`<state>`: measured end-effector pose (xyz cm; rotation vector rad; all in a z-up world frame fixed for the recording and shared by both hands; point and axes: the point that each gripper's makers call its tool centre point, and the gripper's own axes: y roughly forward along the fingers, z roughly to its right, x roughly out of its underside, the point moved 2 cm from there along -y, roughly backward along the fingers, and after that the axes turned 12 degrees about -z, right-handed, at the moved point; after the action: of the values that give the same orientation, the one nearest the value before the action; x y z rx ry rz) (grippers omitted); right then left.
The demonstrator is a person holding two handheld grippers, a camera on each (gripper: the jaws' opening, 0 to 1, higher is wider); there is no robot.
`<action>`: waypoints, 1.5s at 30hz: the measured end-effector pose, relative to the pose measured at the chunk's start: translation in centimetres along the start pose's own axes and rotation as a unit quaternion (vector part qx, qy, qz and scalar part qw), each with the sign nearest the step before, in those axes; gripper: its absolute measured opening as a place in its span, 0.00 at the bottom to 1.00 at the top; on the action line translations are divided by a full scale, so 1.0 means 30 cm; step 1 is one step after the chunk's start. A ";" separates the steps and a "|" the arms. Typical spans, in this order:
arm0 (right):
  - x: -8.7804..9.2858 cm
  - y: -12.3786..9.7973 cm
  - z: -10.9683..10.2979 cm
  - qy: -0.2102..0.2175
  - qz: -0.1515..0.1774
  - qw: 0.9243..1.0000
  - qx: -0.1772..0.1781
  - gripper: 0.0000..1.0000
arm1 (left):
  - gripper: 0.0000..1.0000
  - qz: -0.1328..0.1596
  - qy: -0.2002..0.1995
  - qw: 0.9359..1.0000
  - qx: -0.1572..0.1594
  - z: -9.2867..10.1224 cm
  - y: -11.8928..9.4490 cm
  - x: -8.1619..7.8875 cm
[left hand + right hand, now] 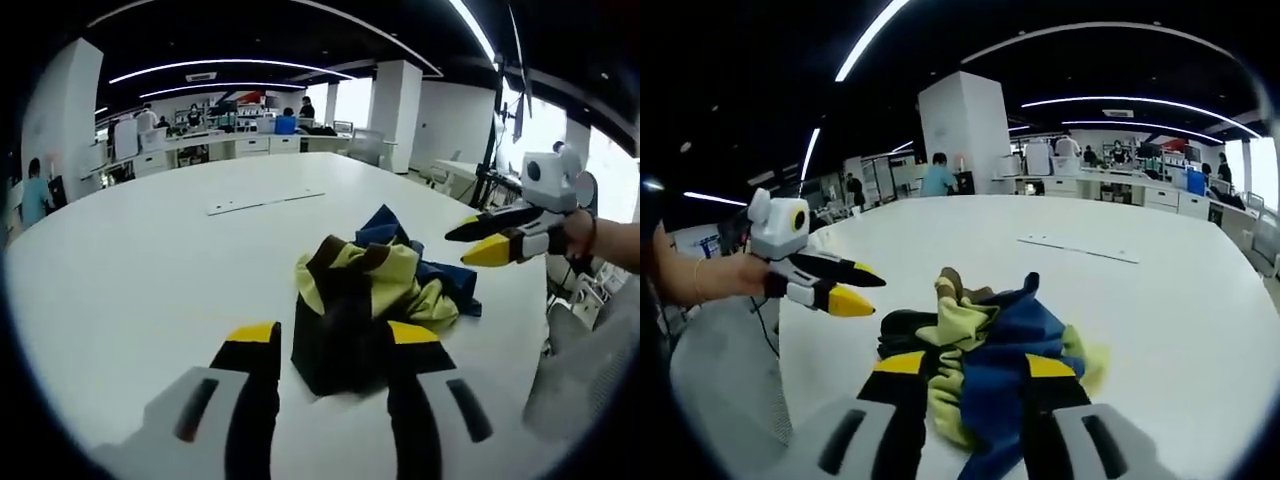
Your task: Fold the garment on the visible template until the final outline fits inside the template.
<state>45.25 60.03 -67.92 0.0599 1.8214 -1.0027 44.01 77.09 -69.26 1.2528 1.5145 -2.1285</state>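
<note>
One garment (375, 300), a crumpled heap of black, yellow-green and blue cloth, lies on the single white table (140, 270), toward the edge nearest both cameras. Farther back on the table lies one thin flat white strip (265, 203).

Two tongs are at work. The left tongs (330, 345) stand released, jaws apart, just before the heap's black part. The right tongs (965, 372) are also spread, their jaws straddling the blue and yellow-green folds without clamping them.
</note>
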 end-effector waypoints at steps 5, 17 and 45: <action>0.005 0.043 -0.007 -0.006 -0.010 1.000 -0.011 0.28 | 0.34 -0.007 -0.006 1.000 0.009 0.000 0.035 0.008; 0.024 0.132 -0.019 -0.032 -0.040 0.998 -0.023 0.18 | 0.24 -0.035 -0.007 0.999 0.020 -0.005 0.113 0.037; 0.008 0.055 0.061 -0.046 -0.047 0.998 0.009 0.00 | 0.00 -0.021 -0.009 1.000 0.012 -0.040 0.061 0.016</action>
<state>47.24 59.82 -69.36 -0.0613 1.7444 -1.0703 45.46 77.46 -70.94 1.2151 1.5256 -2.1853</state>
